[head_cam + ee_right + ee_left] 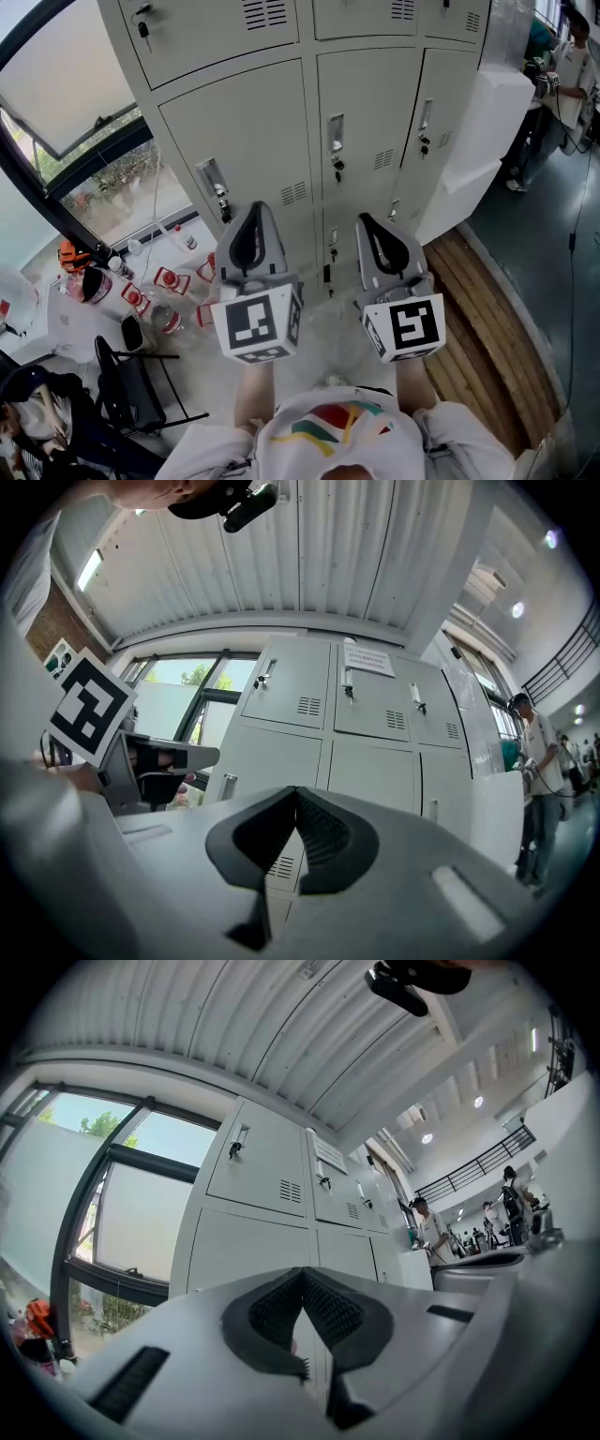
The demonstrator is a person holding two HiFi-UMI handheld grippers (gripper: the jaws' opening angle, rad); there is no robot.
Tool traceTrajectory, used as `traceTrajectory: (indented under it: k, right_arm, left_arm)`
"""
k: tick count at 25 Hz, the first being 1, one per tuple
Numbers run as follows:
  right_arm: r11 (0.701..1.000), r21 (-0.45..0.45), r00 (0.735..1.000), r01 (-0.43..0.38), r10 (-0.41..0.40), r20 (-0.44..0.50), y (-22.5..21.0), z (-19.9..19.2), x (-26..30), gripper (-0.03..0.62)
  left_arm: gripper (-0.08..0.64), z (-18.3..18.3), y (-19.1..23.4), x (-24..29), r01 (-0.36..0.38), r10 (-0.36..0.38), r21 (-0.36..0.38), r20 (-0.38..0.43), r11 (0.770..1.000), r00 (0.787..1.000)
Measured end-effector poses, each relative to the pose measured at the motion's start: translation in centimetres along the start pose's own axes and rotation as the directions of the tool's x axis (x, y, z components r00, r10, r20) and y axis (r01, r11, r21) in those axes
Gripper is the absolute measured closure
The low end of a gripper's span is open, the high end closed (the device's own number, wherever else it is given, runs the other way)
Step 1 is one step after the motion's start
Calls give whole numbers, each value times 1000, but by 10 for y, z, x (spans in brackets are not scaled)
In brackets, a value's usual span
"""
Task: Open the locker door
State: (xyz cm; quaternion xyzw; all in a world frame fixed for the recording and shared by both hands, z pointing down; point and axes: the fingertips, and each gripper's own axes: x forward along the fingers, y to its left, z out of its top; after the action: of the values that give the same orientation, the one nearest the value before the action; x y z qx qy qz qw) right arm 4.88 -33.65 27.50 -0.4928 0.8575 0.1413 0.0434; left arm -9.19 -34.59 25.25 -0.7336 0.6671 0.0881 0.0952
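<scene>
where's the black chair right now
Head view, lower left: the black chair stands left of the left gripper, just below the red-and-white containers in the picture.

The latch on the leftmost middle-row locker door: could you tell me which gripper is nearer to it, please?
Left. The left gripper sits just lower-right of the latch; the right gripper is farther right.
</scene>
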Motion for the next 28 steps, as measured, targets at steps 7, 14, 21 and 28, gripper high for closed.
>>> traceTrajectory:
  k: [7, 14, 21, 28]
  right_arm:
    - [999, -8, 998, -48, 49, 29, 12, 8, 15, 588]
    - [986, -3, 983, -165, 165, 84, 46, 26, 45, 588]
    - [958, -79, 939, -277, 287, 188, 80, 80, 83, 588]
    - [944, -63, 910, -323, 329, 252, 99, 110, 117, 588]
  left_arm:
    - [545, 10, 13, -2, -33, 33, 26, 15, 999, 999]
    - [545, 26, 39, -6, -98, 95, 99, 32, 990, 995]
    - [545, 72, 66, 4, -152, 141, 125, 93, 980, 986]
    - [545, 103, 86, 12, -195, 180, 113, 130, 974, 975]
